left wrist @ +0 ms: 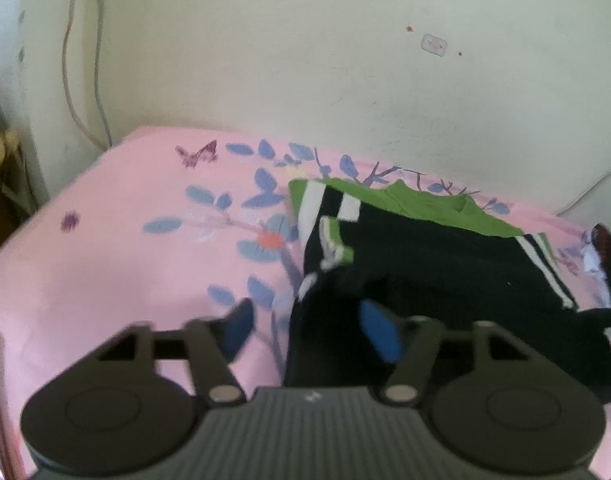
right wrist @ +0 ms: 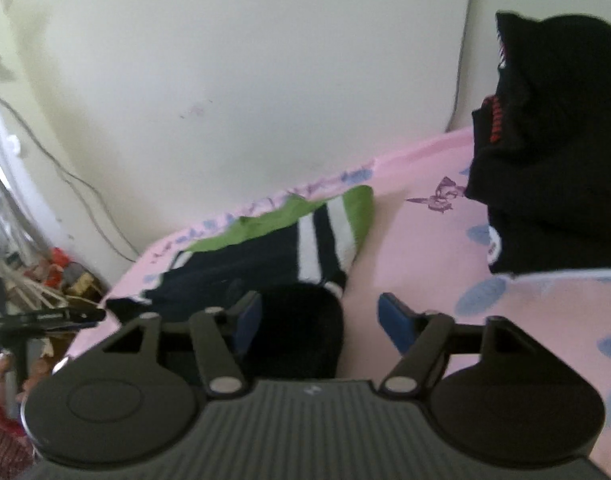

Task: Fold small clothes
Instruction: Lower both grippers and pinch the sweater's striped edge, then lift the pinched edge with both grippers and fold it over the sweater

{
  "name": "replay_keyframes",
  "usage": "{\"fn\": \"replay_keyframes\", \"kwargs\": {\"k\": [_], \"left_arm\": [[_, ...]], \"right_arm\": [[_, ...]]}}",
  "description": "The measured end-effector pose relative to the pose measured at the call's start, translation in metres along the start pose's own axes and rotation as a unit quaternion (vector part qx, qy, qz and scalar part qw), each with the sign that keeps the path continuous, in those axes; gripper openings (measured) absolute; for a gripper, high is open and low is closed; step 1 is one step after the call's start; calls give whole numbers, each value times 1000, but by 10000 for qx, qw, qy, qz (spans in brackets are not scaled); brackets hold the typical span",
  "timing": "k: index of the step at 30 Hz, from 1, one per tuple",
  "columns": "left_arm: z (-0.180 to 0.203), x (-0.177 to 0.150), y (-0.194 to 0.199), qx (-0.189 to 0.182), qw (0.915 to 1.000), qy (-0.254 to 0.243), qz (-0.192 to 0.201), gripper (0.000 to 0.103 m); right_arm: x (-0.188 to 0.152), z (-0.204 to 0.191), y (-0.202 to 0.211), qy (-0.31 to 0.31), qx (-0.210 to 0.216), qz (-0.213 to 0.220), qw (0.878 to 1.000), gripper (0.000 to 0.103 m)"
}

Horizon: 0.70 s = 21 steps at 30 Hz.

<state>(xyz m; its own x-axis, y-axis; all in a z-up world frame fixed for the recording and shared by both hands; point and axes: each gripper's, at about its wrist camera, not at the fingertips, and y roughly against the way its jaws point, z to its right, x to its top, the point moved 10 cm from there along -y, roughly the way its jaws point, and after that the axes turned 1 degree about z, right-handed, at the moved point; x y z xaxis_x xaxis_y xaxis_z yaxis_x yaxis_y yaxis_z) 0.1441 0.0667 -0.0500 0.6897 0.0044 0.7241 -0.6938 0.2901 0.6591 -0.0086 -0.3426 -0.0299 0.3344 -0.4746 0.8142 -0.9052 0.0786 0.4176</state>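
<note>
A small black garment (left wrist: 425, 264) with a green yoke and white stripes lies flat on the pink flowered bedsheet (left wrist: 117, 264). Its black lower part is folded up toward me. My left gripper (left wrist: 309, 332) hovers over the garment's near left edge and stands open; its right pad (left wrist: 379, 332) is above the black cloth and its left pad over bare sheet. The same garment (right wrist: 273, 252) shows in the right wrist view. My right gripper (right wrist: 321, 322) stands open at its near right corner, with black cloth below the gap and nothing pinched.
A second black garment with red lettering (right wrist: 545, 152) is heaped on the bed to the right, seen also as dark clothes (left wrist: 609, 248). A pale wall (left wrist: 305, 60) with cables (left wrist: 71, 80) backs the bed. Clutter (right wrist: 45, 280) sits beyond the bed's left edge.
</note>
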Motion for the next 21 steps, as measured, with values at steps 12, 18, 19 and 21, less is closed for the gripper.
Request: {"fn": "replay_keyframes", "kwargs": {"k": [12,18,19,21], "left_arm": [[1,-44,-20,-30,9987,-130,-485,24],[1,-36,32,-389,9990,-8,-233,8],[-2,-38,45,-499,9985,40,-240,8],[-11,-50,62,-471,9984,63,-320,9]], "right_arm": [[-34,-24,-22,802,-112,-298,9963,22],[-21,-45,20,355,564,-294,9973,6],[-21,-50,29,347,634,-318,9969,6],[-26,-56,49,357,718,-451,9958,6]]}}
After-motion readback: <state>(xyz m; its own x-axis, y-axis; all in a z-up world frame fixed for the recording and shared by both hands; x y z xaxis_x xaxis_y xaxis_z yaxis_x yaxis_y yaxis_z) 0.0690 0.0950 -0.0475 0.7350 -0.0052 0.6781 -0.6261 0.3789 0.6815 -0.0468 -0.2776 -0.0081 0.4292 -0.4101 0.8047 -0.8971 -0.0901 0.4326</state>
